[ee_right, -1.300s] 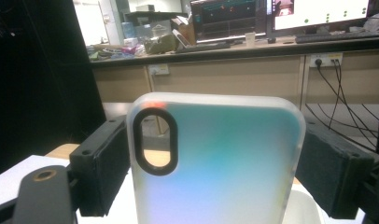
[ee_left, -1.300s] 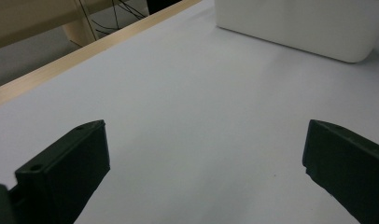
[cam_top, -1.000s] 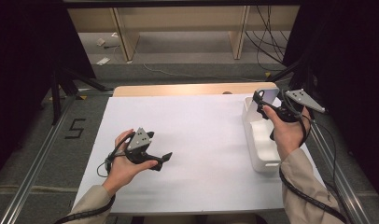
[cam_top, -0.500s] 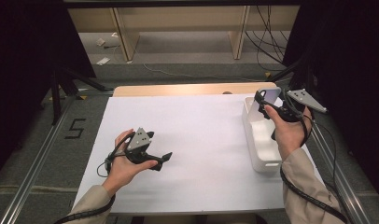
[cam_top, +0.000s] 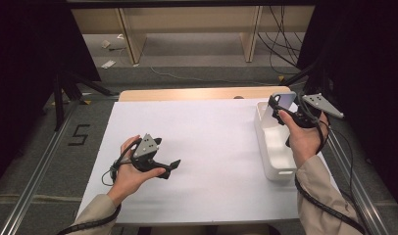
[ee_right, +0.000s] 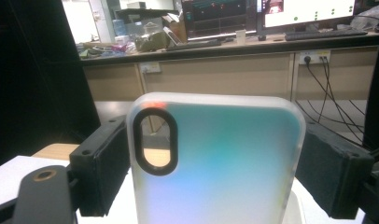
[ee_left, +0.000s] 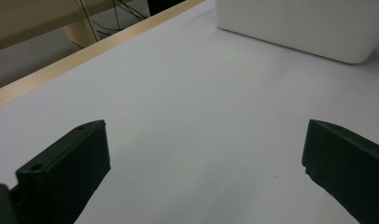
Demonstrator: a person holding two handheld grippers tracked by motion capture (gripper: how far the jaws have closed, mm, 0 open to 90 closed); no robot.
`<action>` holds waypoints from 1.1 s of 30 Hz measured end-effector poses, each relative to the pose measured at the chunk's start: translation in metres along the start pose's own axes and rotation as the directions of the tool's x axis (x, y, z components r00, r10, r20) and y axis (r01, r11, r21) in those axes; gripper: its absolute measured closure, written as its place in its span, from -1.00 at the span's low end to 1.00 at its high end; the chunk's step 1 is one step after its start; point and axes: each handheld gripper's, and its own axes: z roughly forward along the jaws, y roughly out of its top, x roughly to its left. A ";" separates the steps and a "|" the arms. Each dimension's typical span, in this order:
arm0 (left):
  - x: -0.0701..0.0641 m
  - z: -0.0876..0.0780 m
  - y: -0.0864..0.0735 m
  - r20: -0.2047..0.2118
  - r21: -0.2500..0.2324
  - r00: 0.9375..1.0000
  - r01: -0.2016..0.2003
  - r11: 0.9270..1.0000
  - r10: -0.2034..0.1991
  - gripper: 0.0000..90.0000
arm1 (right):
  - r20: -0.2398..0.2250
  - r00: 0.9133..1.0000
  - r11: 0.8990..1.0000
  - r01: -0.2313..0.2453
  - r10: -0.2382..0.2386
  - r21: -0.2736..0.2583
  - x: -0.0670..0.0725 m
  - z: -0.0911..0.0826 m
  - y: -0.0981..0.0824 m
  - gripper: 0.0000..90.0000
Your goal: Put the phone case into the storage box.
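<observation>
Item: phone case (ee_right: 215, 158), translucent, pale blue-green, with an oval camera cut-out near its upper left corner. We find it clamped upright between the jaws of the right gripper (cam_top: 284, 108), which press on its two long edges. In the high view it hangs above the far end of the white bin (cam_top: 269, 161), at the right of the table (cam_top: 211, 142).

Item: left gripper (cam_top: 173, 164). We see it resting low over the white sheet at near left, jaws spread wide, with nothing between them.

Change noted: against the pictures from a second ago we record none. Both hands sit where they sat, and the case is at the same height over the bin.

Reading: we judge this a pause between lifting the case out and carrying it off, or just before lowering it in; we cannot tell which. The grip looks secure, the case square in the jaws.
</observation>
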 end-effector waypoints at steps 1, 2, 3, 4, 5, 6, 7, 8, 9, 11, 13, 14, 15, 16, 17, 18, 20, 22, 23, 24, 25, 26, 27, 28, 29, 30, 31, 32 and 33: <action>0.000 0.000 0.000 0.000 0.000 1.000 0.000 1.000 0.000 -1.00 | 0.001 1.000 1.000 -0.002 0.002 0.000 0.000 0.000 0.000 -0.60; 0.000 0.000 0.000 0.000 -0.001 1.000 0.000 1.000 0.000 -1.00 | 0.002 1.000 1.000 -0.001 0.001 0.000 0.000 0.000 0.000 -0.59; 0.000 0.000 0.000 -0.001 -0.001 1.000 0.000 1.000 0.000 -1.00 | 0.003 1.000 1.000 -0.001 0.001 0.000 0.000 0.000 0.000 -0.59; 0.000 0.000 0.000 0.000 -0.001 1.000 0.001 1.000 -0.001 -1.00 | 0.003 1.000 1.000 -0.001 0.001 0.000 -0.001 0.000 0.000 -0.59; 0.000 0.000 0.000 -0.001 -0.002 1.000 0.001 1.000 -0.001 -1.00 | 0.004 1.000 1.000 0.000 0.000 0.003 -0.001 0.000 0.000 -0.59; 0.000 0.000 0.000 -0.001 -0.002 1.000 0.001 1.000 -0.001 -1.00 | 0.004 1.000 1.000 -0.001 0.001 0.002 -0.001 0.000 0.000 -0.59; 0.000 0.000 0.000 -0.001 -0.002 1.000 0.001 1.000 -0.001 -1.00 | 0.005 1.000 1.000 0.000 0.000 0.002 -0.001 0.000 0.000 -0.59; 0.000 0.000 0.000 -0.002 -0.001 1.000 0.001 1.000 -0.001 -1.00 | 0.005 1.000 1.000 0.000 0.000 0.002 -0.001 0.000 0.000 -0.59; 0.000 0.000 0.000 -0.001 -0.002 1.000 0.001 1.000 -0.001 -1.00 | 0.006 1.000 1.000 0.000 0.000 0.003 -0.001 0.000 0.000 -0.59; 0.000 0.000 0.000 -0.002 -0.002 1.000 0.001 1.000 -0.001 -1.00 | 0.007 1.000 1.000 0.000 0.000 0.004 -0.002 0.000 -0.001 -0.59; 0.000 0.000 0.000 -0.002 -0.002 1.000 0.001 1.000 -0.001 -1.00 | 0.008 1.000 1.000 -0.002 0.002 0.004 -0.002 0.000 -0.001 -0.59; 0.000 0.000 0.000 -0.002 -0.002 1.000 0.000 1.000 0.000 -1.00 | 0.009 1.000 1.000 0.000 0.000 0.004 -0.003 0.000 -0.001 -0.59; 0.000 0.000 0.000 -0.002 -0.002 1.000 0.001 1.000 -0.001 -1.00 | 0.009 1.000 1.000 -0.001 0.001 0.004 -0.003 0.000 -0.001 -0.59; 0.000 0.000 0.000 -0.002 -0.002 1.000 0.001 1.000 -0.001 -1.00 | 0.010 1.000 1.000 -0.001 0.001 0.003 -0.003 0.000 -0.001 -0.59; 0.000 0.000 0.000 -0.002 -0.002 1.000 0.001 1.000 -0.001 -1.00 | 0.011 1.000 1.000 -0.001 0.001 0.004 -0.003 0.000 -0.001 -0.59; 0.000 0.000 0.000 -0.002 -0.003 1.000 0.001 1.000 -0.001 -1.00 | 0.012 1.000 1.000 -0.003 0.003 0.004 -0.003 0.000 -0.001 -0.59; 0.000 0.000 0.000 -0.002 -0.002 1.000 0.001 1.000 -0.001 -1.00 | 0.013 1.000 1.000 -0.002 0.002 0.006 -0.004 0.000 -0.001 -0.59; 0.000 -0.001 0.000 -0.002 -0.003 1.000 0.001 1.000 -0.001 -0.99 | 0.014 1.000 1.000 -0.001 0.001 0.006 -0.004 0.000 -0.001 -0.59; 0.000 -0.001 0.000 -0.003 -0.004 1.000 0.002 1.000 -0.002 -0.99 | 0.014 1.000 1.000 -0.001 0.001 0.008 -0.004 0.000 -0.001 -0.59; 0.001 -0.001 0.000 -0.003 -0.003 1.000 0.002 1.000 -0.002 -0.99 | 0.013 1.000 1.000 0.000 0.000 0.008 -0.004 0.000 -0.002 -0.59; 0.001 -0.001 0.000 -0.003 -0.003 1.000 0.002 1.000 -0.002 -0.99 | 0.014 1.000 1.000 -0.002 0.002 0.009 -0.005 0.000 -0.002 -0.59; 0.001 -0.001 0.000 -0.004 -0.003 1.000 0.001 1.000 -0.001 -0.99 | 0.016 1.000 1.000 -0.002 0.001 0.009 -0.005 0.000 -0.002 -0.59; 0.001 -0.001 0.000 -0.004 -0.003 1.000 0.002 1.000 -0.002 -0.99 | 0.017 1.000 1.000 -0.002 0.002 0.010 -0.005 0.000 -0.002 -0.59; 0.001 -0.001 0.000 -0.004 -0.003 1.000 0.002 1.000 -0.002 -0.99 | 0.016 1.000 1.000 -0.002 0.002 0.010 -0.005 0.000 -0.002 -0.59; 0.001 -0.001 0.000 -0.004 -0.004 1.000 0.002 1.000 -0.002 -0.99 | 0.016 1.000 1.000 -0.002 0.002 0.007 -0.005 0.001 -0.002 -0.59; 0.001 -0.001 0.000 -0.005 -0.004 1.000 0.002 1.000 -0.002 -0.99 | 0.017 1.000 1.000 -0.001 0.001 0.007 -0.005 0.001 -0.002 -0.59; 0.001 -0.001 0.000 -0.005 -0.004 1.000 0.002 1.000 -0.002 -0.99 | 0.017 1.000 1.000 -0.001 0.001 0.007 -0.006 0.001 -0.002 -0.59; 0.001 -0.001 0.000 -0.005 -0.004 1.000 0.002 1.000 -0.002 -0.99 | 0.017 1.000 1.000 0.000 0.000 0.007 -0.006 0.001 -0.002 -0.59; 0.001 -0.001 0.000 -0.006 -0.004 1.000 0.002 1.000 -0.002 -0.99 | 0.019 1.000 1.000 -0.001 0.001 0.008 -0.006 0.000 -0.002 -0.59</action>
